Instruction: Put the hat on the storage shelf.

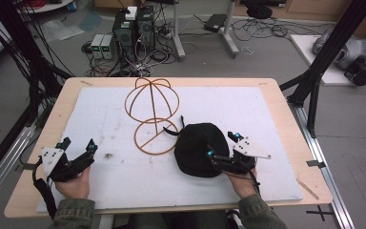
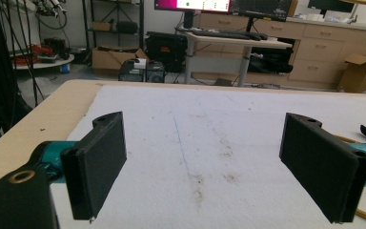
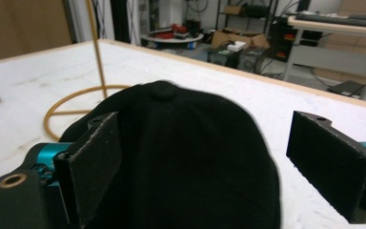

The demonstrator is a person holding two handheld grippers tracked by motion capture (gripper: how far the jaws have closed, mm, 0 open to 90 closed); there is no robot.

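Note:
A black cap lies crown up on the white mat, right of centre. A golden wire hat stand, a dome on a ring base, stands just left of and behind it. My right gripper is open at the cap's right side, one jaw over the cap's edge and the other off it. In the right gripper view the cap sits between the spread jaws of that gripper, with the stand's ring behind. My left gripper rests open at the mat's left, holding nothing.
The wooden table edge borders the mat. Black frame posts stand at the left and right of the table. Computer towers and cables lie on the floor beyond the far edge.

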